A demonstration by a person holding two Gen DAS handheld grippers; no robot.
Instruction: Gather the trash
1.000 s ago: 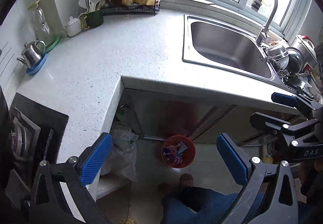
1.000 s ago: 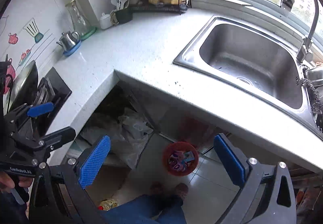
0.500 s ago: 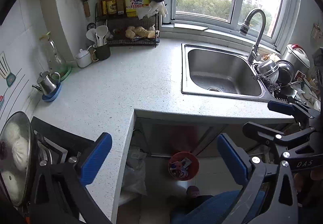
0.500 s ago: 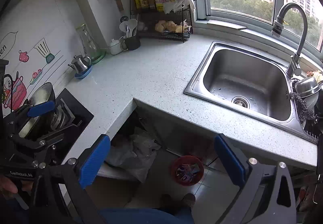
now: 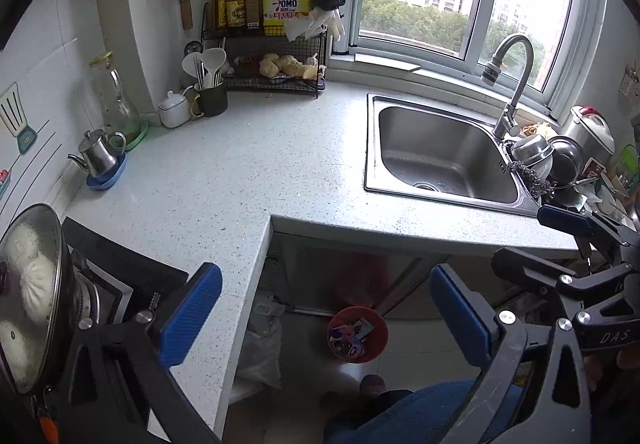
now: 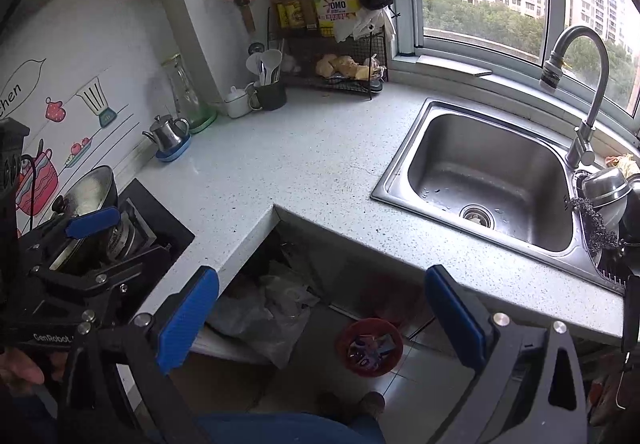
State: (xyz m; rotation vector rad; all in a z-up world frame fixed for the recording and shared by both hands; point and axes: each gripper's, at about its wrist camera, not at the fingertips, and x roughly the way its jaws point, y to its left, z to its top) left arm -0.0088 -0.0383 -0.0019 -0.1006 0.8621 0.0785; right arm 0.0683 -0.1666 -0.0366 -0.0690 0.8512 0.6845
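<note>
Holding both tongs wide and empty, left gripper and right gripper, I judge collecting done: wrappers sit in the red bin below the countertop. Next, scan for leftovers.

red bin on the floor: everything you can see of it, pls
The red bin is a small round open-topped bucket, plastic by the look, standing upright on the tiled floor below the counter edge, in front of the under-sink cabinet. No lid or liner shows. Inside lies a loose heap of colourful wrappers, pink, blue and white, below the rim. Neither gripper touches it; a shoe tip is on the floor just nearer the camera.
</note>
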